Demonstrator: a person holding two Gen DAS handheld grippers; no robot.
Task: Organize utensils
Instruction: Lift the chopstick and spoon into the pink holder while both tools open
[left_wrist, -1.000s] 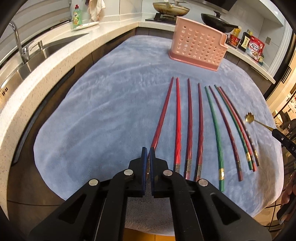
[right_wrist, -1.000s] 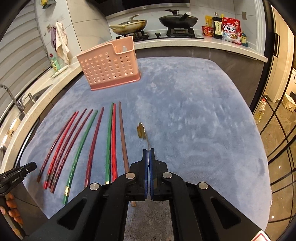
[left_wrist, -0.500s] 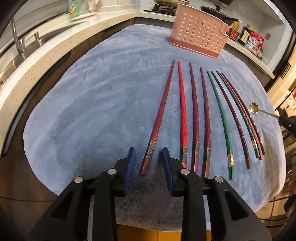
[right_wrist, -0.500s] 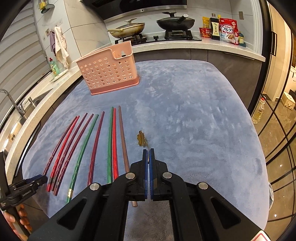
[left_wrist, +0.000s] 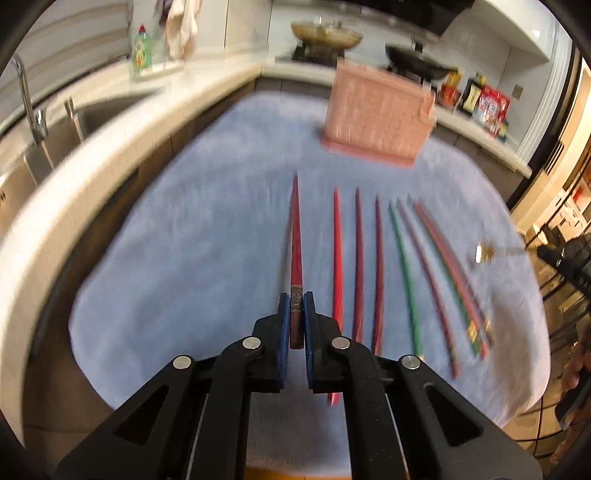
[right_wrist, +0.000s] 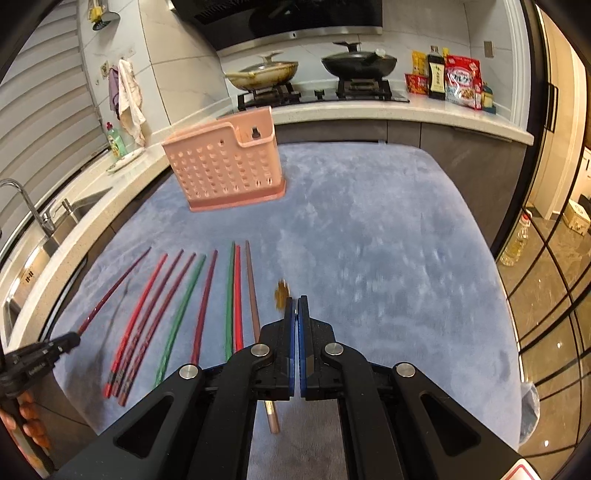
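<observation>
1. Dark red chopstick (left_wrist: 295, 236) is clamped at its banded butt end in the left gripper (left_wrist: 295, 314), lifted off the blue cloth (left_wrist: 184, 258), its long axis running straight out to twelve o'clock.
2. Pink basket (left_wrist: 376, 122) stands at one o'clock from that tip, well apart; the tip already points nearly at it, so I judge a forward carry comes next.
3. The remaining chopsticks (left_wrist: 376, 266) lie in a row at two o'clock on the cloth.
4. Right gripper (right_wrist: 296, 314) is clenched on a small gold spoon (right_wrist: 282, 293), whose bowl pokes out towards eleven o'clock; the basket (right_wrist: 229, 170) sits at eleven too.
</observation>
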